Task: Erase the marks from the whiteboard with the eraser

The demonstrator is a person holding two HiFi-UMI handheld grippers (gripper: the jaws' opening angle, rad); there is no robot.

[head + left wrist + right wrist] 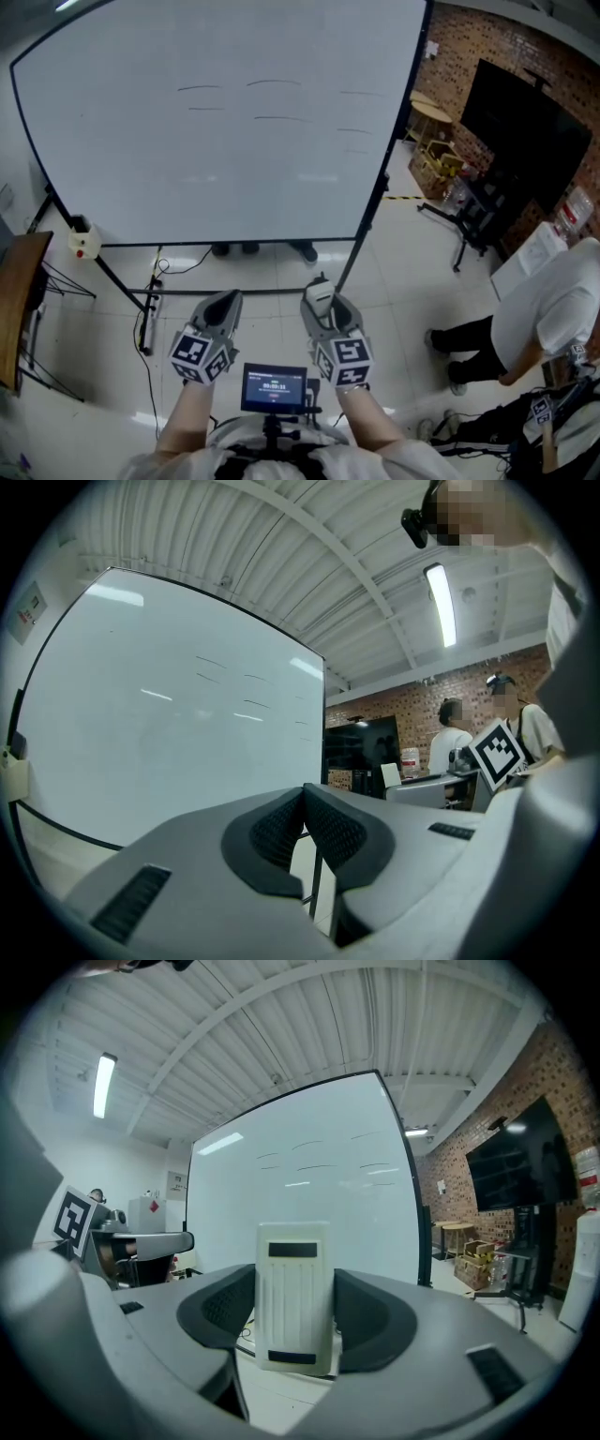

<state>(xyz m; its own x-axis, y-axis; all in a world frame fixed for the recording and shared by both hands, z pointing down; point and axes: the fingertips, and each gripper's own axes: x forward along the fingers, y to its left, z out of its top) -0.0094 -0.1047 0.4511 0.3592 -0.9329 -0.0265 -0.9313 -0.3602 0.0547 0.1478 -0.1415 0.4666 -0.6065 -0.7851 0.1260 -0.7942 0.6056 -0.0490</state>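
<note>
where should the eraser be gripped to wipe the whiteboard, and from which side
By its two long narrow edges, coming from the ribbed back. The right gripper holds the eraser that way now: upright, jaws flat against the straight parallel edges, ribbed back toward the gripper's camera. That likely leaves the opposite flat face free to meet the whiteboard.
</note>
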